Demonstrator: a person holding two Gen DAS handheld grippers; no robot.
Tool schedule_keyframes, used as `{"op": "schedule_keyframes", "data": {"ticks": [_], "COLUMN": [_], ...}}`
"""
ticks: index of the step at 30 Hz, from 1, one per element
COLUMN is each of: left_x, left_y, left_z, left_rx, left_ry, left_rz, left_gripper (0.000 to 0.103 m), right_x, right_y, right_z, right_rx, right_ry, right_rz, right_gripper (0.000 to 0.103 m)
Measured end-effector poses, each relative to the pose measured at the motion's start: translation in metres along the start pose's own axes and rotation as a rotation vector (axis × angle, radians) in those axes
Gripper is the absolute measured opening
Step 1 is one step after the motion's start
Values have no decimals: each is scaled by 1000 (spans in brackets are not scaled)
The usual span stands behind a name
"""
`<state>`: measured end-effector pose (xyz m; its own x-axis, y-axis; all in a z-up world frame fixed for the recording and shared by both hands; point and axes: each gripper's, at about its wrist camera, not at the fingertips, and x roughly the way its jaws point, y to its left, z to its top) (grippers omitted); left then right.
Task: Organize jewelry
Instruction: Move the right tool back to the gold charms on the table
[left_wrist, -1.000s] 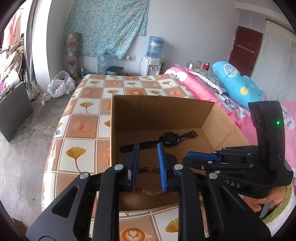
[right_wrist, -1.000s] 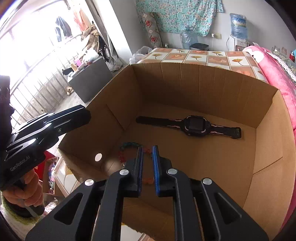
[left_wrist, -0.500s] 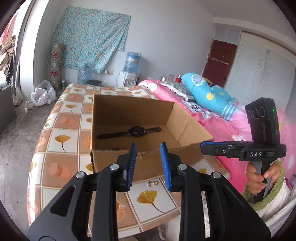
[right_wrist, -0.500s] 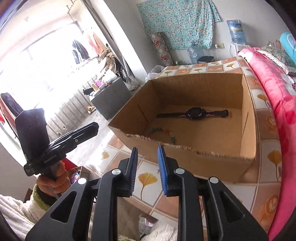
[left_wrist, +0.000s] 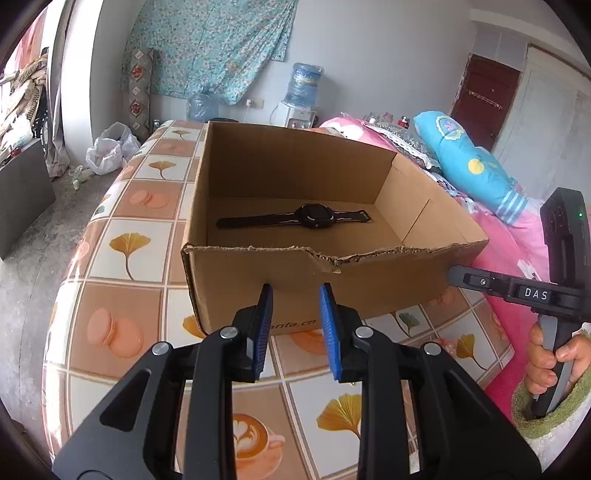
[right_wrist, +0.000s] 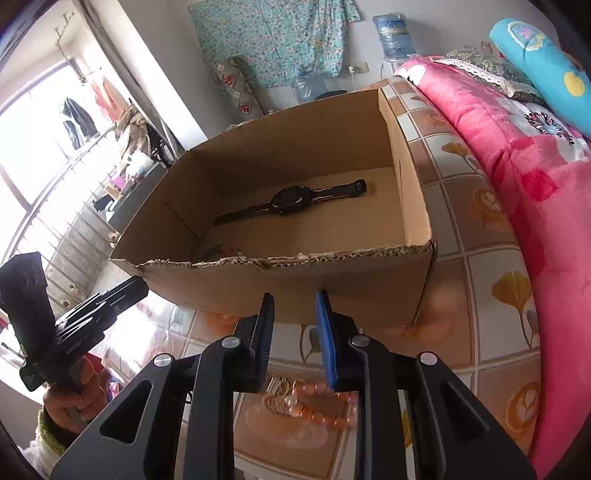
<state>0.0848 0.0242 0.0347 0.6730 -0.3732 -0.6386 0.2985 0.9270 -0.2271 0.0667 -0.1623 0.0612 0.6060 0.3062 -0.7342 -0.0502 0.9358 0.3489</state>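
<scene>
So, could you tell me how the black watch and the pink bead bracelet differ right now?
The black watch lies inside the cardboard box, stretched out flat; the pink bead bracelet lies outside it on the patterned tabletop, curled in a loop. The watch is dark with a strap; the bracelet is a string of pale pink beads. Neither is held: the right gripper is open and empty above the bracelet.

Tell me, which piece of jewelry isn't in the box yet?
The pink bead bracelet. It lies on the table in front of the cardboard box, while the black watch and a darker bead bracelet already lie inside.
</scene>
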Motion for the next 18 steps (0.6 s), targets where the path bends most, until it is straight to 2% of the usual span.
{"op": "schedule_keyframes", "data": {"ticks": [2,5,10,14,18], "left_x": [0,-6,-4,3,19], "left_y": [-1,-9,-28,-45,-60], "left_z": [1,-9,-44,-60,-68], "left_rx": [-4,25,122,185,245], "left_ry": [-2,-1,68,116,153], "left_rz": [0,-43,-103,-137,-120], "left_gripper": [25,26,28,28,28], "right_x": [3,-1,-3,-4,-2], "right_y": [-2,-2,2,9,9], "right_z": [2,-7,-50,-77,-82], "right_rx": [16,0,-68,-96,-107], "right_ry": [-8,-24,2,15,23], "right_rz": [4,42,85,118,158], "right_gripper": [24,24,25,25,25]}}
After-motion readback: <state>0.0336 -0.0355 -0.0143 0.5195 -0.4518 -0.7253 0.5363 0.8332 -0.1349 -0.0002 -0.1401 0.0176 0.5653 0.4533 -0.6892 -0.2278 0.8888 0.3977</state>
